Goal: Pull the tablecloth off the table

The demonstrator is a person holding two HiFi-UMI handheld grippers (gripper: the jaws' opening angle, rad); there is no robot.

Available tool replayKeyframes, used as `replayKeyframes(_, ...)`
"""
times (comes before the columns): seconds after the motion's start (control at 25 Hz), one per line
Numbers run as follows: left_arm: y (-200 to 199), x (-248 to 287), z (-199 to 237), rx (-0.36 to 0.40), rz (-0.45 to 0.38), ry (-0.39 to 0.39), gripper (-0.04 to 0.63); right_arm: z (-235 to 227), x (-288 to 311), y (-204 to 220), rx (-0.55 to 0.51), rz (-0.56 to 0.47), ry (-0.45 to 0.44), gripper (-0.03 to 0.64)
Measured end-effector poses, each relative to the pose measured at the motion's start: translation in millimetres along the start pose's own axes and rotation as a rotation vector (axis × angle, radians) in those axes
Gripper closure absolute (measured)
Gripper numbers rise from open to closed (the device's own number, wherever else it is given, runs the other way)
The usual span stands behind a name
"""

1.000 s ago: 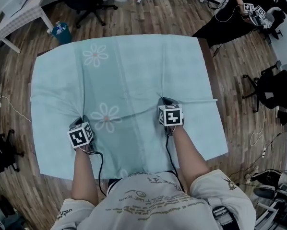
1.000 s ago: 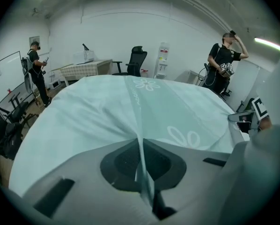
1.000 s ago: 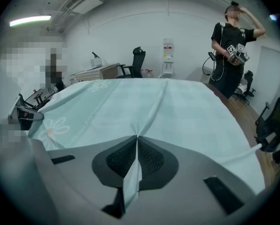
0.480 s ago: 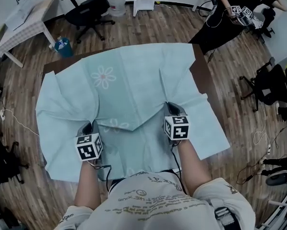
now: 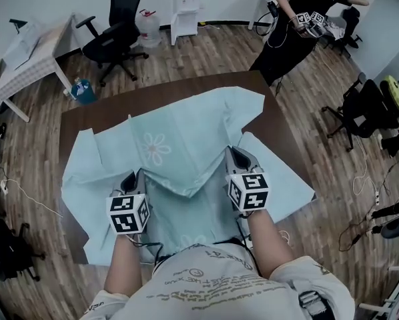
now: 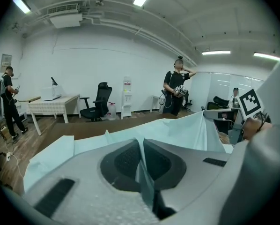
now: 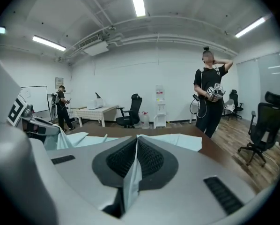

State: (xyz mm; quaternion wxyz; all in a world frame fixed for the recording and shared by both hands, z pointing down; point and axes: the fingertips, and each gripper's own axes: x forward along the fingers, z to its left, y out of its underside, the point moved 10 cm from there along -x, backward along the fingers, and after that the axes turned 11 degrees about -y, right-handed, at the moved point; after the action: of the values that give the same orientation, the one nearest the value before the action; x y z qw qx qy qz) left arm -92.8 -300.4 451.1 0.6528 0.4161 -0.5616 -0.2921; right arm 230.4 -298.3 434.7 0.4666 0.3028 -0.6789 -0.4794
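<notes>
Brown table (image 5: 153, 102), far half bare; plank floor (image 5: 313, 92), office chair (image 5: 116, 39). My left gripper (image 5: 133, 177) and right gripper (image 5: 237, 153) each clamp the tablecloth (image 5: 186, 129). Shirt print (image 5: 206, 279) unreadable.

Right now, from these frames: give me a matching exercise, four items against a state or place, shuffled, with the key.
Items:
1 tablecloth
2 left gripper
3 table
4 office chair

States and places:
A far end bare, brown
B shut on a fold of cloth
C on the floor beyond the table
D pale blue, rumpled, bunched toward the near edge

Pairs: 1-D, 2-B, 3-A, 4-C
</notes>
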Motion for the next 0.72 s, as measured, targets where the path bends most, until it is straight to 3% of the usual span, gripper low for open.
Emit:
replayKeyframes(0.2,-22.4,-13.1,-15.5,0.032,-0.080,0.069,0.584,22.5,-23.2,-18.9,-0.034,-0.129,0.012,0.603)
replayKeyframes(0.4,-42.0,-28.6,-40.4,0.033,-0.146,0.133,0.584,31.3,-39.5,-38.1,-0.056,-0.184,0.007,0.603)
replayKeyframes(0.72,-65.9,-33.1,-50.9,0.009,-0.212,0.156,0.584,45.1,-46.6,-61.7,-0.103,-0.253,-0.023,0.603)
